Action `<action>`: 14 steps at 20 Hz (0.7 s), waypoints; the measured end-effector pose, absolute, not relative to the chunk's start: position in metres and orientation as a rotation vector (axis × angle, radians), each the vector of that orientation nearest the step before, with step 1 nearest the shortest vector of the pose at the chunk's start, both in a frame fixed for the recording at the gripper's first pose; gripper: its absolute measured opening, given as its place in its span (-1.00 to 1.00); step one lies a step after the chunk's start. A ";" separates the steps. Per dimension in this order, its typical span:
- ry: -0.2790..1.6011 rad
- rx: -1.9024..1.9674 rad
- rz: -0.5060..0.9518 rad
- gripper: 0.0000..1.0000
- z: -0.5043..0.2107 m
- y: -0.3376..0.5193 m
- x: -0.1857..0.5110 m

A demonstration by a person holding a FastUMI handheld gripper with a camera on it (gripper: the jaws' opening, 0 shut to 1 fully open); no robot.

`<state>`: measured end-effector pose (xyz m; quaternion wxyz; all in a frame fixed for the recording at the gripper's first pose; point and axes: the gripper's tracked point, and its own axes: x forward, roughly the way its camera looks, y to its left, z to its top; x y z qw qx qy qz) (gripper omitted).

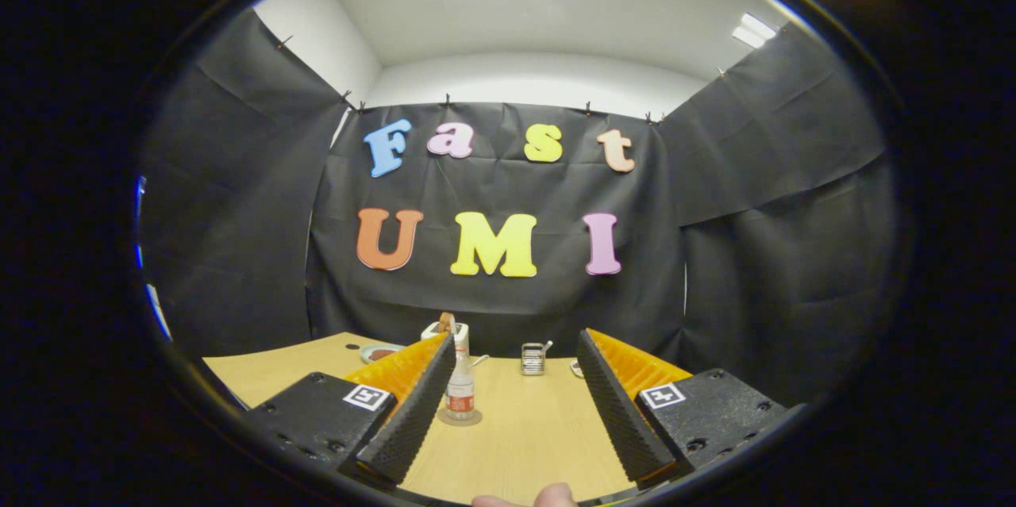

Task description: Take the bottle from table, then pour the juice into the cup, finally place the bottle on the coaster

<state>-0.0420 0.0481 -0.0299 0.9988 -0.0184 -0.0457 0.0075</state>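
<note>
**Bottle on its coaster, gripper standing clear**

As the gripper view showed it, the gripper [516, 412] had its 2 fingers spread wide apart with nothing between them, hovering low over the wooden table [524, 443]. Ahead of them, close beside the left finger and partly hidden by it, the bottle [460, 388] stood upright on the round coaster [460, 417], apart from both fingers. Farther back, near the wall, sat a small metal cup [533, 359] with a handle, and a shallow dish [381, 352] lay off to the left. A fingertip [548, 497] showed just behind the fingers.

Judging from the layout, the closing step looked done: the bottle sat on the coaster and the tongs were released. The next move probably called only for backing straight off without brushing the bottle.

A reddish label wrapped the bottle, too small to read. Each finger mount carried a square black-and-white marker [365, 397].
</note>
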 end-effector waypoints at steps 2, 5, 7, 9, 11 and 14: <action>-0.102 -0.032 0.038 0.97 -0.027 0.054 -0.043; -0.114 -0.039 0.044 0.97 -0.025 0.053 -0.044; -0.119 -0.031 0.044 0.97 -0.023 0.053 -0.047; -0.120 -0.020 0.044 0.97 -0.021 0.051 -0.049; -0.125 -0.012 0.044 0.97 -0.018 0.049 -0.050; -0.124 -0.016 0.045 0.97 -0.019 0.049 -0.051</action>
